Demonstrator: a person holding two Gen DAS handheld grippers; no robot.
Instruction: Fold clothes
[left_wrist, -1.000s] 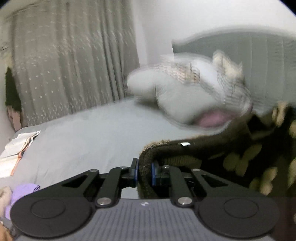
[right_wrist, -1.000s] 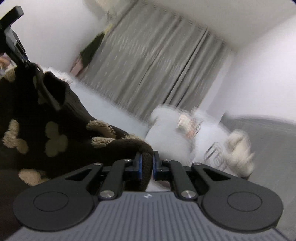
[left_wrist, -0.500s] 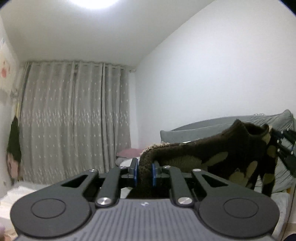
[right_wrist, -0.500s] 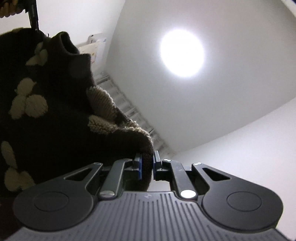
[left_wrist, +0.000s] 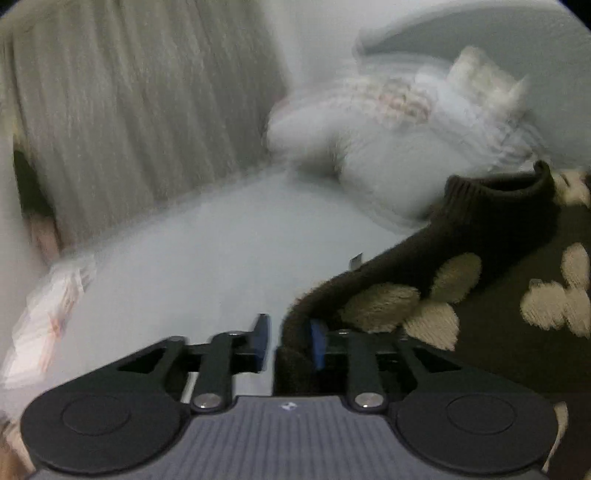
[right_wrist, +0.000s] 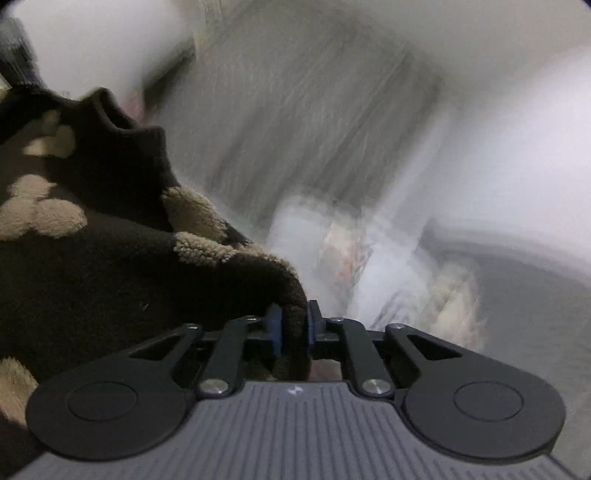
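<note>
Both cameras have swung down from the ceiling and wall to the bed (left_wrist: 221, 240), and the jaws, clamped a moment ago, are now opening. On the left gripper (left_wrist: 288, 338) a gap shows between the left pad and the sweater (left_wrist: 480, 236), whose brown edge rests against the right pad only, so it is no longer pinched. On the right gripper (right_wrist: 293, 326) the hem of the sweater (right_wrist: 110, 266) fills the space between the pads, which look to touch it on both sides as they part. The garment spreads to the right of the left gripper and to the left of the right one, collar ahead, toward the pillows (left_wrist: 388, 140). The risk is uneven release: if the left side drops first while the right drags, the sweater may land skewed or bunched, or fuzzy knit may snag on a pad as it pulls away.
</note>
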